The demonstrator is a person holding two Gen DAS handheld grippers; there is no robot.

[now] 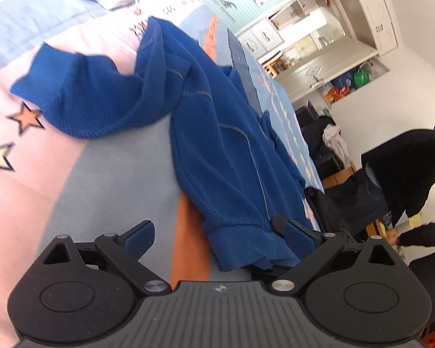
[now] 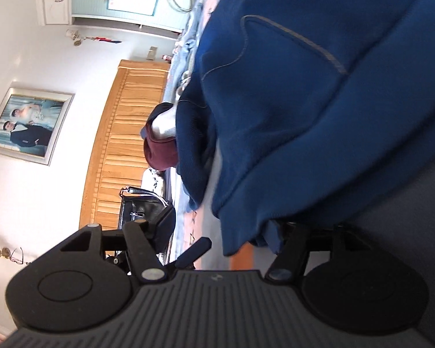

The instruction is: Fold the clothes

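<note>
The blue sweater (image 1: 217, 133) lies rumpled on my bedspread (image 1: 107, 179), grey stitching showing, one sleeve flung out. My left gripper (image 1: 217, 235) gapes over its ribbed hem; my right gripper (image 2: 237, 240) stands released too.

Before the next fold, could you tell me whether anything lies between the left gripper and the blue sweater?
Nothing visible does. The left gripper is open, and the blue sweater's ribbed hem already lies between its fingers on the star-patterned bedspread.
</note>
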